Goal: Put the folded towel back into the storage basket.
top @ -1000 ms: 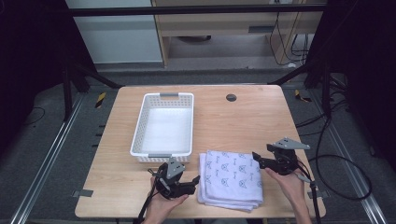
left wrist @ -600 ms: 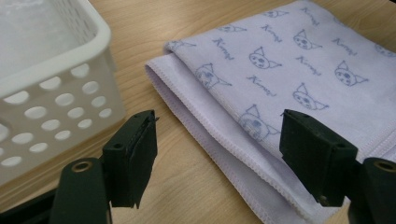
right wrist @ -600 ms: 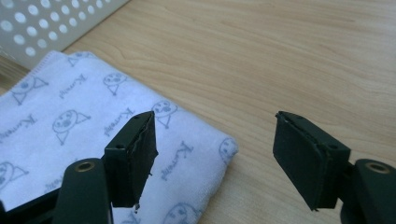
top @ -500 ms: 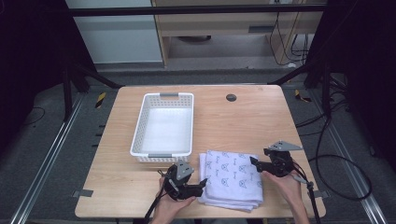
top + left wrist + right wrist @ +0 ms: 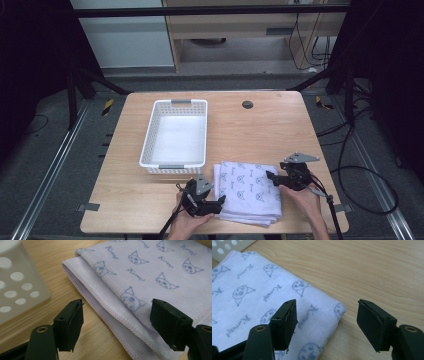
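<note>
Two open grippers flank a folded printed towel at the near edge of a wooden table.

At lower centre-left of the high view, the left gripper (image 5: 218, 202) has its jaws spread around the folded towel's (image 5: 250, 190) left hem. The right gripper (image 5: 272, 176), at lower right and also wide open, straddles the right corner. A white basket (image 5: 175, 165) sits just above the towel's upper left corner.

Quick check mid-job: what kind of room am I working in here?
Most likely a lab or recording workspace, not a home: the wooden table stands inside a black metal frame, loose cables trail over the grey floor, and the folded towel and white basket look staged.
</note>
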`<state>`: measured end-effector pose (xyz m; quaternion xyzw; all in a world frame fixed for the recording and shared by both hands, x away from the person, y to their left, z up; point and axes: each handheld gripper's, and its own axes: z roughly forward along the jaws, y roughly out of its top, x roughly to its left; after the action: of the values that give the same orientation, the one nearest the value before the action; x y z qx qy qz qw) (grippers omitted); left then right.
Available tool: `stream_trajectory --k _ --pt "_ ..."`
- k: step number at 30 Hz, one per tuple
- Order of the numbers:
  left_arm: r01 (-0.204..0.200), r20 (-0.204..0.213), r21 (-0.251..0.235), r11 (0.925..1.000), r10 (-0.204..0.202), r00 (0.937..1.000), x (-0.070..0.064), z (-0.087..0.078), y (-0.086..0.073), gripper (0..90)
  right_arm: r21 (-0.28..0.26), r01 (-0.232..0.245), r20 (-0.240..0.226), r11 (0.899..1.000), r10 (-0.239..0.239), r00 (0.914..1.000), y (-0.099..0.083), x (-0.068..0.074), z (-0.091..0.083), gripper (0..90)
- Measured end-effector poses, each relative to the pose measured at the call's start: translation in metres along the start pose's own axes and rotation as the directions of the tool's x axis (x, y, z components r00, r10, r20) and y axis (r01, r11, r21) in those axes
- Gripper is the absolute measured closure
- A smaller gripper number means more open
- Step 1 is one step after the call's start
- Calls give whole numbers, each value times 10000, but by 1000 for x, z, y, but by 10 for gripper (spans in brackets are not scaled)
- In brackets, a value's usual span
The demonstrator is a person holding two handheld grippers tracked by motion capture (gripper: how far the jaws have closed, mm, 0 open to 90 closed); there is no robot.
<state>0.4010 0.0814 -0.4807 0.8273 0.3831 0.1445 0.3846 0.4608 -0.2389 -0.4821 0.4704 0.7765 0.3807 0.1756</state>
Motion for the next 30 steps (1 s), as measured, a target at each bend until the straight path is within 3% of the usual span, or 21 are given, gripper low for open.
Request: stream_trajectory --k 8,30 --pt "-31 -53 206 9998 32 10000 -2 8 -4 252 414 184 -135 9990 -178 9997 -2 3 7 339" --pt "221 298 625 9978 -240 9993 1 21 -4 221 733 -527 -451 9959 561 9974 -7 0 16 360"
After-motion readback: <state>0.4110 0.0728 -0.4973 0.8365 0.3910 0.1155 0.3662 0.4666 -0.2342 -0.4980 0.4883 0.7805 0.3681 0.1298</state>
